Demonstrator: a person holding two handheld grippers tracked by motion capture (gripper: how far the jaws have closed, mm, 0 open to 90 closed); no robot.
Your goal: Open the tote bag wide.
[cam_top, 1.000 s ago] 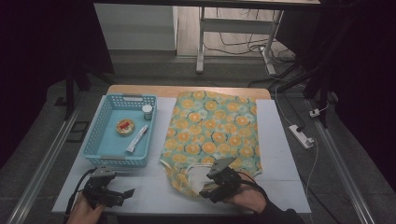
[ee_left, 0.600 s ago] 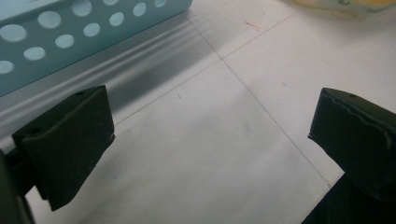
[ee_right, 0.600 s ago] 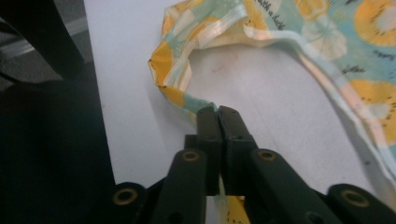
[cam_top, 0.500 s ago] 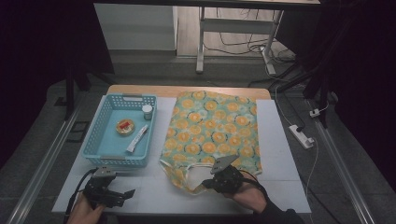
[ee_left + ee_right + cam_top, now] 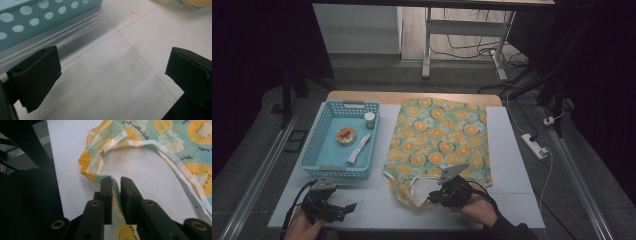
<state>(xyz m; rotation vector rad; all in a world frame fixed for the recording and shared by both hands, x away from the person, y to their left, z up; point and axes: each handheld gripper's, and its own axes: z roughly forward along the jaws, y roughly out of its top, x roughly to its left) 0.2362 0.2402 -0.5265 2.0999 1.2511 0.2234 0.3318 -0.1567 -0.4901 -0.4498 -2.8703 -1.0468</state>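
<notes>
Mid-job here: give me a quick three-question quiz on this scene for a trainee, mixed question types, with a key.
1. True or false: the right tool is shut on a strap of the fruit-print garment.
2. Multiple choice: how do the left tool's jaws stand? A) clamped on the basket B) open over bare table C) shut on the garment
3. Fill in: the tube, the round tin and the small jar lie in the blue ____.

Key: 1 true; 2 B; 3 basket.
</notes>
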